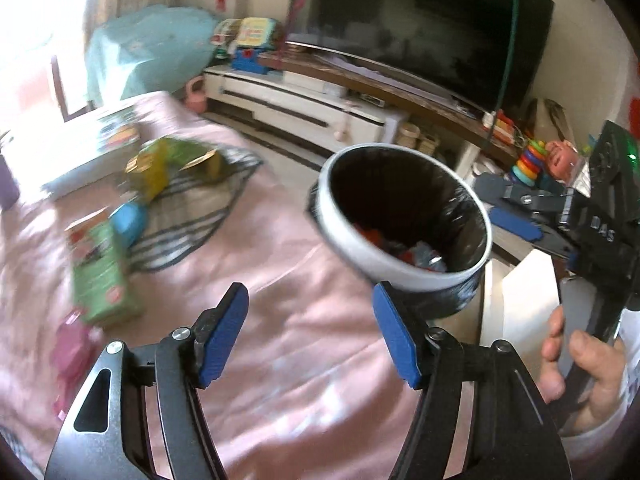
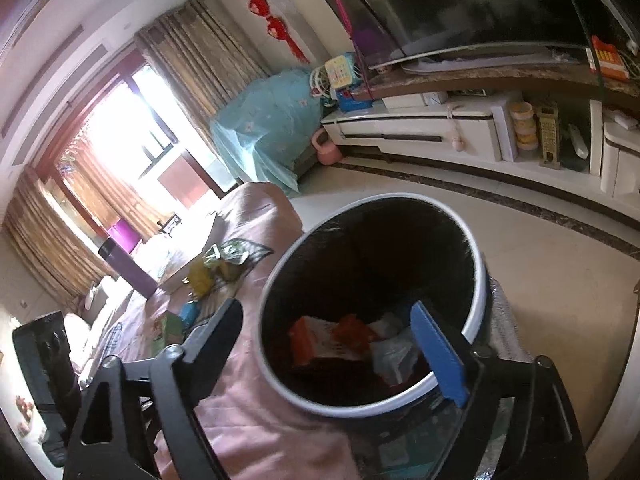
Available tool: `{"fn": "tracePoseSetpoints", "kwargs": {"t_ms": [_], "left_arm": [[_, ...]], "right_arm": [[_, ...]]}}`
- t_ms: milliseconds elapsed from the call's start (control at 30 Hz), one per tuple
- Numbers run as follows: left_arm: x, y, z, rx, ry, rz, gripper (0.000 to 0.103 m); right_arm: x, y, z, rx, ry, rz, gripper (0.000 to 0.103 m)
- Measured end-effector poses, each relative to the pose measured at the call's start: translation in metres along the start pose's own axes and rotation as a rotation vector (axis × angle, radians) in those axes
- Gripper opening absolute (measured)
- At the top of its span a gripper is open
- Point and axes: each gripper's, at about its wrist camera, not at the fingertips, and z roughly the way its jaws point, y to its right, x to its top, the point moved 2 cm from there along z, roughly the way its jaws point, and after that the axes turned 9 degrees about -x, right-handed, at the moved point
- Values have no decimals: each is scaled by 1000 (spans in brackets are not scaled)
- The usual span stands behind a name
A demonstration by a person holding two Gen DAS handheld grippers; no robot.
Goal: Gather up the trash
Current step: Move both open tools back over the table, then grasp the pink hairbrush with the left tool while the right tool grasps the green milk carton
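Observation:
A white-rimmed trash bin [image 1: 400, 268] lined with a black bag stands at the edge of a pink-covered table [image 1: 280, 320]; it also shows in the right wrist view [image 2: 478, 280], with orange and white wrappers [image 2: 320, 344] inside. My left gripper [image 1: 308, 340] is open and empty above the pink cloth, just left of the bin. My right gripper [image 2: 336, 344] is open and empty directly over the bin's mouth; it also shows in the left wrist view [image 1: 516, 216]. A green carton [image 1: 104, 280], a blue item [image 1: 128, 220], yellow-green packets [image 1: 160, 164] and a pink wrapper [image 1: 72, 356] lie on the table.
A striped mat [image 1: 200, 208] lies under the packets. A white box [image 1: 92, 148] sits at the table's far left. A TV [image 1: 420, 28] on a long white cabinet [image 1: 300, 108] stands behind. Toys [image 1: 532, 160] sit to the right. A purple container [image 2: 124, 236] stands by the window.

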Motion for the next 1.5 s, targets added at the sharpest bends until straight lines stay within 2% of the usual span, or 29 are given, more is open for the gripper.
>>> {"fn": "tracePoseSetpoints", "kwargs": {"t_ms": [200, 500, 700, 833, 1133, 1200, 1233, 1267, 1333, 1500], "left_arm": [[-28, -39, -32, 49, 15, -82, 67], [-62, -93, -76, 119, 47, -154, 67], [-77, -125, -92, 169, 50, -205, 67], [-80, -143, -97, 202, 41, -228, 67], [-74, -155, -67, 234, -60, -157, 66], [-75, -158, -58, 231, -90, -146, 59], [-75, -158, -57, 239, -92, -134, 50], [-75, -158, -58, 245, -88, -114, 36], [-76, -160, -61, 228, -82, -110, 22], [-78, -177, -77, 235, -46, -174, 21]], "right_arm": [[-22, -42, -5, 31, 4, -71, 95], [-59, -91, 9, 95, -70, -116, 95], [-74, -121, 17, 119, -101, -165, 95], [-81, -137, 20, 130, -115, -193, 95], [-88, -165, 36, 146, -142, -227, 95], [-89, -168, 41, 148, -150, -226, 95], [-89, -170, 44, 150, -155, -226, 95], [-90, -173, 48, 153, -162, -227, 95], [-91, -180, 55, 160, -173, -236, 95], [-92, -205, 73, 176, -191, -284, 95]]}}
